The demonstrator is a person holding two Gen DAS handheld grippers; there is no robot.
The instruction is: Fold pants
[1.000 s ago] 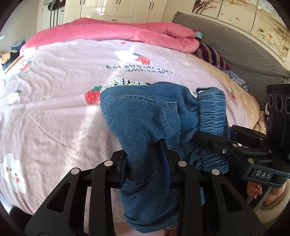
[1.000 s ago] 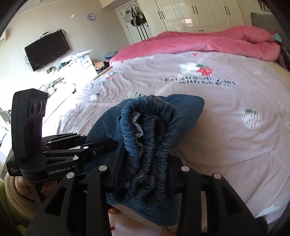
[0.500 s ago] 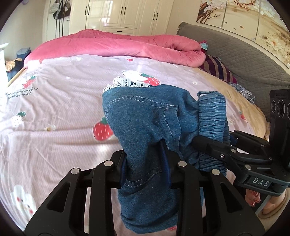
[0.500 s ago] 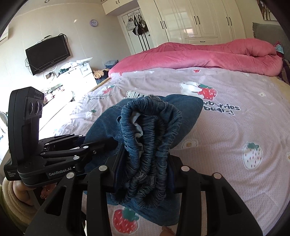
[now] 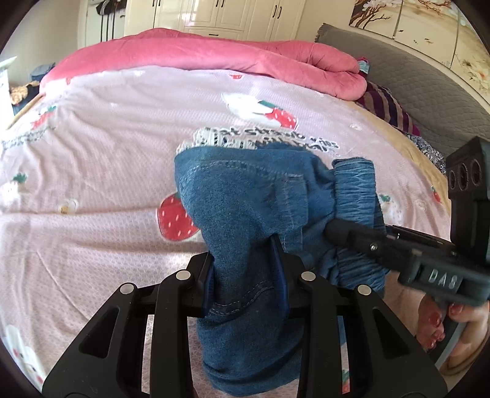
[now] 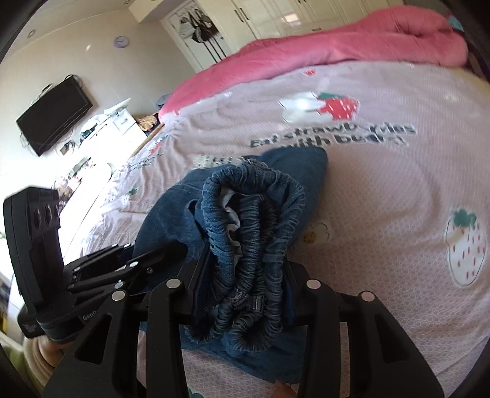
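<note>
Ahead of the claw spreads a bed [image 5: 107,171] with a pink strawberry-print sheet [image 6: 382,189]. Farther ahead lies a rolled pink duvet [image 5: 214,52], and behind it stand white wardrobes [image 5: 232,15]. Far to the left of the right claw hangs a black television [image 6: 53,118] on the wall.

One pants [image 5: 245,196], two grippers (both black).
</note>
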